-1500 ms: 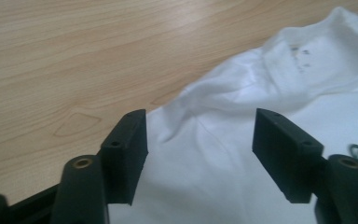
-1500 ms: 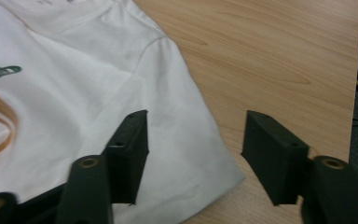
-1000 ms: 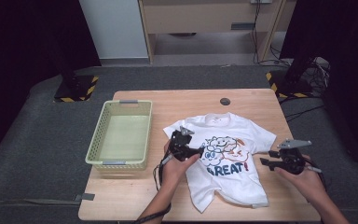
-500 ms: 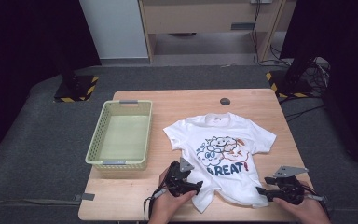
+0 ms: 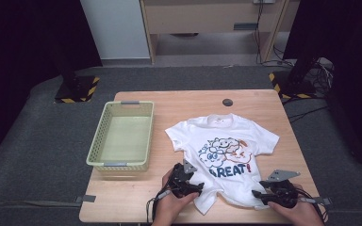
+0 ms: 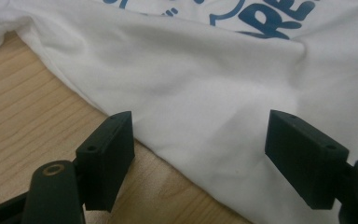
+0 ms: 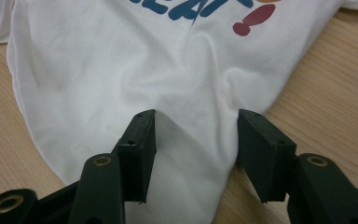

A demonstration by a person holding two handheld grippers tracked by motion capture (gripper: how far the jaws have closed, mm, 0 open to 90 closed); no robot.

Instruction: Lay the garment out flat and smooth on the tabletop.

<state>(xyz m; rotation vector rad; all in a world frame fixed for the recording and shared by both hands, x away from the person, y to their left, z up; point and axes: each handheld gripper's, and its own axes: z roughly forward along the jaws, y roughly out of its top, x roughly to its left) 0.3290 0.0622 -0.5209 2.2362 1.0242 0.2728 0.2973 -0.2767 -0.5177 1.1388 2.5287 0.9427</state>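
White T-shirt (image 5: 226,150) lies flat, print up, on table (image 5: 136,197), just right of green basket (image 5: 122,136). Your left gripper (image 5: 192,188) at shirt's near-left hem: jaws spread wide, cloth between, not pinched. Your right gripper (image 5: 264,195) at near-right hem: jaws just closing, astride raised fold, not yet clamped.

basket (image 5: 122,136) walls off table's (image 5: 179,99) left, far edge bare beyond shirt (image 5: 226,146)

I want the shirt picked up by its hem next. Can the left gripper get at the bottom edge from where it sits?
Probably yes: the left gripper sits at the T-shirt hem with jaws spread over the cloth edge, and nothing lies between.
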